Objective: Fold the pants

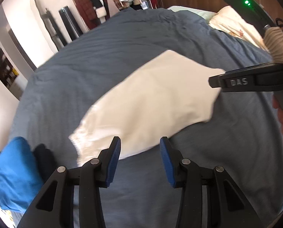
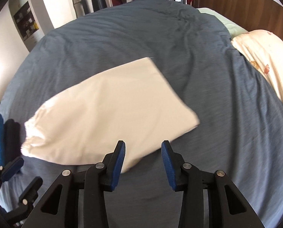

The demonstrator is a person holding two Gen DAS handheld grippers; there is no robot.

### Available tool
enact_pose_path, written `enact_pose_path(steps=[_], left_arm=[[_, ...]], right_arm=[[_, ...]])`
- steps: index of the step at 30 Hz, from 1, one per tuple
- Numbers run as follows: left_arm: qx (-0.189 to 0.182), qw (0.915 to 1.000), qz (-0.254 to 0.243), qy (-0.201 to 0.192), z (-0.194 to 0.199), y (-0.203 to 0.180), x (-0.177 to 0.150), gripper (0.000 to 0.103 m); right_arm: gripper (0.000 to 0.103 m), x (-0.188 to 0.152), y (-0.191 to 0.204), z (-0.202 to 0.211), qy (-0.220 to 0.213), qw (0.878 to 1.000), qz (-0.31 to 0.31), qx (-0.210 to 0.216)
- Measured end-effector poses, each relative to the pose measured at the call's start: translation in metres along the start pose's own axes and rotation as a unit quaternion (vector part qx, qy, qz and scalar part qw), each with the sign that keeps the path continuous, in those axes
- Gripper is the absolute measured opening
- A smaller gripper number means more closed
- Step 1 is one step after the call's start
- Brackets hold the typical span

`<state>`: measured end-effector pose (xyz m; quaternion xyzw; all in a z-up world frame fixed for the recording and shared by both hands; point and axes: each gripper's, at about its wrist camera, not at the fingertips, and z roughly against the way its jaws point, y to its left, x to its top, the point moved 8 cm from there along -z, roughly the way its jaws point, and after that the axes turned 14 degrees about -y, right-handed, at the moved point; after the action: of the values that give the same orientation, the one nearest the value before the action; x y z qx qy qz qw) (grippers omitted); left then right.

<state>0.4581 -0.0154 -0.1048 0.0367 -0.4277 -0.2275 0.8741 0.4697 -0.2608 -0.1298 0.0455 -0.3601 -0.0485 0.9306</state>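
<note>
Cream pants (image 1: 149, 102) lie folded flat on the blue-grey bedspread (image 1: 107, 43), elastic waistband at the near left; they also show in the right wrist view (image 2: 107, 112). My left gripper (image 1: 139, 148) is open and empty, hovering just above the near edge of the pants. My right gripper (image 2: 143, 150) is open and empty, just above the pants' near right edge. From the left wrist view the right gripper (image 1: 215, 82) comes in from the right over the pants' right end; its jaw gap is not visible there. The left gripper's fingers (image 2: 12, 167) show at the lower left of the right wrist view.
A folded blue garment (image 1: 12, 172) and a dark one (image 1: 44, 159) lie at the bed's left edge. A cream floral pillow (image 2: 266, 57) lies at the right. Hanging clothes (image 1: 92, 1) and a wall stand beyond the far edge of the bed.
</note>
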Motion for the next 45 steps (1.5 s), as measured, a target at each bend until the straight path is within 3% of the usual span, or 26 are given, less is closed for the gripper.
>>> enact_pose_path(steps=[4,10,14,20,24,25,29,33,37,41,43,45], left_arm=[[0.005,0.9991,-0.028,-0.03,0.012,0.046,-0.008,0.042],[-0.026,0.9971,-0.051,-0.051,0.029,0.104,-0.014,0.042],[-0.043,0.9983,-0.02,-0.033,0.02,0.149,-0.013,0.042],[-0.129,0.9913,0.009,0.022,-0.015,0.198,-0.01,0.04],[-0.211,0.9729,0.051,0.08,-0.044,0.22,0.005,0.038],[-0.241,0.9641,0.053,0.099,-0.054,0.222,0.009,0.038],[-0.308,0.9417,0.003,0.136,-0.079,0.217,0.015,0.031],[-0.374,0.9059,-0.03,0.196,-0.102,0.189,0.004,0.031],[-0.394,0.8838,-0.041,0.248,-0.128,0.167,-0.016,0.028],[-0.393,0.8746,-0.065,0.276,-0.141,0.156,-0.024,0.03],[-0.389,0.8684,-0.085,0.296,-0.145,0.153,-0.029,0.04],[-0.386,0.8648,-0.099,0.305,-0.145,0.151,-0.029,0.041]], right_arm=[[0.041,-0.005,0.043,0.011,-0.009,1.0,-0.003,0.006],[0.041,-0.006,0.105,0.036,-0.04,0.999,0.02,-0.006],[0.041,-0.009,0.144,0.049,-0.055,0.998,0.022,0.0],[0.041,-0.022,0.19,0.049,-0.057,0.998,0.003,-0.009],[0.041,-0.028,0.217,0.047,-0.065,0.997,-0.011,-0.038],[0.041,-0.029,0.227,0.046,-0.069,0.996,-0.007,-0.054],[0.041,-0.031,0.255,0.038,-0.084,0.993,-0.014,-0.086],[0.041,-0.036,0.271,0.021,-0.071,0.991,-0.017,-0.11],[0.041,-0.042,0.272,0.003,-0.057,0.99,-0.035,-0.121],[0.041,-0.047,0.271,-0.013,-0.041,0.992,-0.047,-0.111],[0.041,-0.047,0.273,-0.019,-0.034,0.992,-0.047,-0.11],[0.041,-0.047,0.273,-0.025,-0.03,0.992,-0.048,-0.109]])
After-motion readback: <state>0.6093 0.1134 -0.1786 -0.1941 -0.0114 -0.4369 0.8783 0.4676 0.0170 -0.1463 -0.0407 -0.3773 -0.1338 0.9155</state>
